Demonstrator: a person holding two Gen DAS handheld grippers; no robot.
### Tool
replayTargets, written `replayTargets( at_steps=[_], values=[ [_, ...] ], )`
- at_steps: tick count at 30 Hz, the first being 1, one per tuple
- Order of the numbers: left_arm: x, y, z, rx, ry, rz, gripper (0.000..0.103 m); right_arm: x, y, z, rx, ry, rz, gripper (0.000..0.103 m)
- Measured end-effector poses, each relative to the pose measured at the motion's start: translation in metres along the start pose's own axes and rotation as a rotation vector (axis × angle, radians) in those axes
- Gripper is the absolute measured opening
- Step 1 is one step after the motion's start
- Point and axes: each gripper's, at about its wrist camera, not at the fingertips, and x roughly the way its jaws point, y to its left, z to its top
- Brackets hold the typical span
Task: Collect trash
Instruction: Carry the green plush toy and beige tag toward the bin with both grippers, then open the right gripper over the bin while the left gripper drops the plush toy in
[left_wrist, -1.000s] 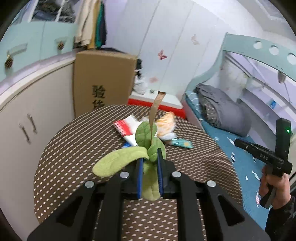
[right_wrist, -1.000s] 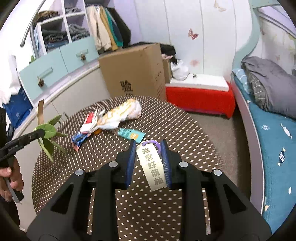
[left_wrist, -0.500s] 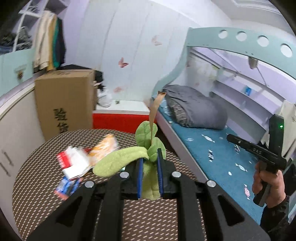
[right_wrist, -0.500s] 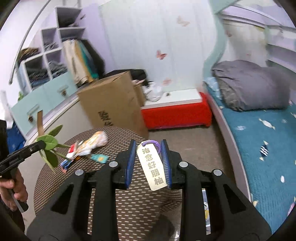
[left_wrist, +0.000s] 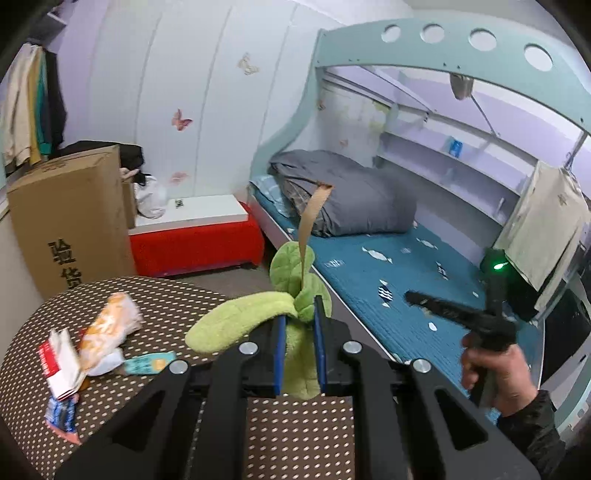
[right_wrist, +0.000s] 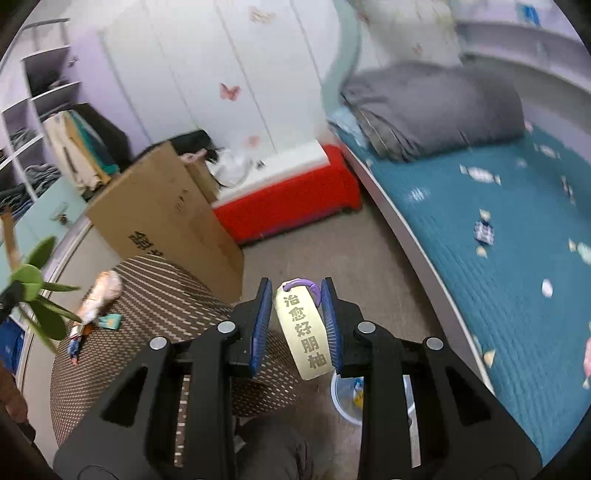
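Carrying stuff off the round brown dotted table (left_wrist: 155, 295) looks like the step: the left tool (left_wrist: 299, 332) is clamped on a green plush leaf sprig (left_wrist: 255, 314), the right tool (right_wrist: 295, 321) on a pale yellow printed tag (right_wrist: 304, 332). Wrappers (left_wrist: 107, 328) lie on the table. Just past the table's edge sits a clear plastic bin (right_wrist: 345, 398), so next I'd lower the tag over it; floor between table and blue bed (right_wrist: 498, 258) is narrow.
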Motion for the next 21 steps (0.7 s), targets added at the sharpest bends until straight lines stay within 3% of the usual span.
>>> replayTargets(
  at_steps=[7, 8, 9, 12, 16, 21],
  values=[
    [0.048, -0.029, 0.003, 0.034, 0.07, -0.041, 0.013, 0.062, -0.044, -0.028, 0.107, 0.124, -0.024, 0.033],
    [0.055, -0.033, 0.003, 0.039, 0.081, -0.046, 0.013, 0.069, -0.05, -0.032, 0.124, 0.14, -0.027, 0.04],
    [0.065, -0.037, 0.002, 0.044, 0.098, -0.054, 0.013, 0.078, -0.059, -0.037, 0.149, 0.161, -0.028, 0.059],
    [0.091, -0.049, 0.0, 0.054, 0.142, -0.074, 0.013, 0.093, -0.081, -0.05, 0.218, 0.191, -0.048, 0.066],
    [0.13, -0.066, -0.009, 0.079, 0.212, -0.095, 0.013, 0.084, -0.102, -0.058, 0.286, 0.173, -0.057, 0.08],
    [0.178, -0.085, -0.027, 0.104, 0.312, -0.126, 0.013, 0.051, -0.125, -0.059, 0.341, 0.121, -0.051, 0.085]
  ],
)
